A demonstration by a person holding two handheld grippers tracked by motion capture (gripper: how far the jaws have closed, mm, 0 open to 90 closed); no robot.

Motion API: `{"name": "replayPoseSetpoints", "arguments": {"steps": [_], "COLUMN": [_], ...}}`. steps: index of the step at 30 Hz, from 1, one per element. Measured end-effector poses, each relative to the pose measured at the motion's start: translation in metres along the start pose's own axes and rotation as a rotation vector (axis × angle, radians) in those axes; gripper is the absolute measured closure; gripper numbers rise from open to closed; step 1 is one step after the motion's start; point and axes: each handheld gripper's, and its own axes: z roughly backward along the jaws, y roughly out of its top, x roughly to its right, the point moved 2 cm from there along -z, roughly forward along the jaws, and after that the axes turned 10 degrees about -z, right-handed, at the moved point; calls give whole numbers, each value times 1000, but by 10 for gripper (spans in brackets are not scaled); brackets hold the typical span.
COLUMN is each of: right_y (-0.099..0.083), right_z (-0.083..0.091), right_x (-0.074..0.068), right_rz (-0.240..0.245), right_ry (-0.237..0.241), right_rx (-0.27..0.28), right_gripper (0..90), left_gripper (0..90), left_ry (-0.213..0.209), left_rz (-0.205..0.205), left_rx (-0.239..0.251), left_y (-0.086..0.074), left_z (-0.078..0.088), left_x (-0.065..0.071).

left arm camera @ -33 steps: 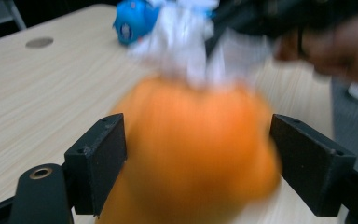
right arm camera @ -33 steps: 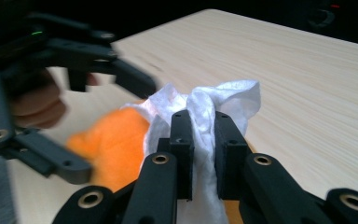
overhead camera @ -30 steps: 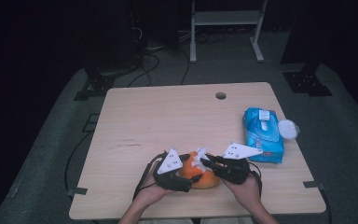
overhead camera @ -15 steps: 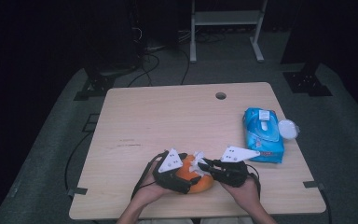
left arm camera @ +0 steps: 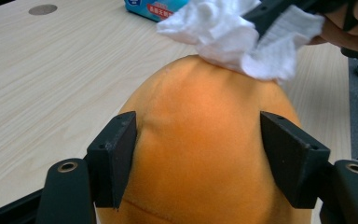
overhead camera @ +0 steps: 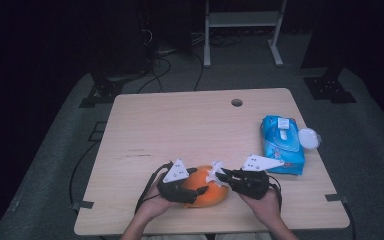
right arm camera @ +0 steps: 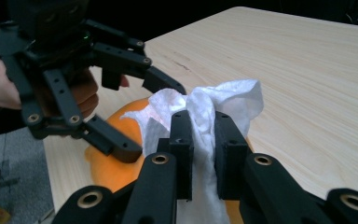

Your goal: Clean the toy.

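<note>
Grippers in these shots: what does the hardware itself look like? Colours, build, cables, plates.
The left gripper and right gripper are matte black linkage frames with brass-coloured pivot bushings and flat rectangular black pads. Each carries a pale grey three-cornered plate dotted with small marks, and a black cable trails back toward the person. A small green light glows on the left one. Forearms are bare, no sleeves visible.

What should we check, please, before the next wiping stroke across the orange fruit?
1. Left claw around the orange fruit: ok; its jaws have just been closing and both pads sit against the fruit's sides.
2. Right claw grip on the white wipe: ok, pinched between shut jaws.
3. Wipe touching the fruit: ok, it rests on the top end in the left gripper view.
4. Fruit resting on the table: ok.
5. Blue wipe pack clear of the work: ok, off to the right.
6. Fruit's underside clean: cannot tell, hidden.
</note>
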Motion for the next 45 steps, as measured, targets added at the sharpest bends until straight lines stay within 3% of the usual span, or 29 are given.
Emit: {"name": "replayPoseSetpoints", "arguments": {"steps": [2,6,8,11,13,16,18,20,22,24,26,27,29,32,34,36,40,45], "right_y": [-2,-9,-13,-9,-4,-2,-6,-9,-12,-10,-8,-7,-6,-3,0,1,-6,-20], "right_z": [-2,-2,-2,-2,-1,-3,-4,-4,-3,-4,-5,-5,-5,-5,-3,-3,-10,-14], "right_x": [1,22,29,22,14,7,15,27,32,28,24,24,25,25,26,25,29,48], "right_rz": [0,-59,-90,-85,-80,-39,-70,-118,-148,-131,-116,-119,-129,-130,-141,-140,-141,-202], "right_ry": [-10,-61,-65,-46,6,-3,-14,-38,-29,-25,-24,-23,-13,-16,-10,3,-13,-73], "right_rx": [-5,-20,-25,-15,10,0,-12,-22,-26,-25,-20,-17,-13,7,28,34,8,-40], "right_gripper": [789,789,789,789,789,789,789,789,789,789,789,789,789,789,789,789,789,789], "left_gripper": [311,313,313,313,312,304,291,268,199,99,55,83,212,360,372,368,349,335], "left_ry": [-4,3,2,5,1,-2,-12,-27,-19,18,10,-3,14,100,190,246,194,139], "left_rz": [8,22,24,21,13,9,18,18,36,55,71,66,-5,-92,-150,-169,-126,-62], "left_rx": [3,12,11,11,10,4,10,13,15,-4,-9,-14,-26,-1,-4,-11,-33,-16], "left_y": [-2,-3,-4,-3,-3,-1,-1,0,1,2,1,1,5,14,17,16,8,-4], "left_z": [2,3,2,1,-1,0,0,0,-1,-5,-8,-9,-8,-8,-11,-13,-11,-2], "left_x": [-2,-4,-4,-2,-1,1,2,2,1,-1,-3,-2,3,11,14,13,8,1]}}
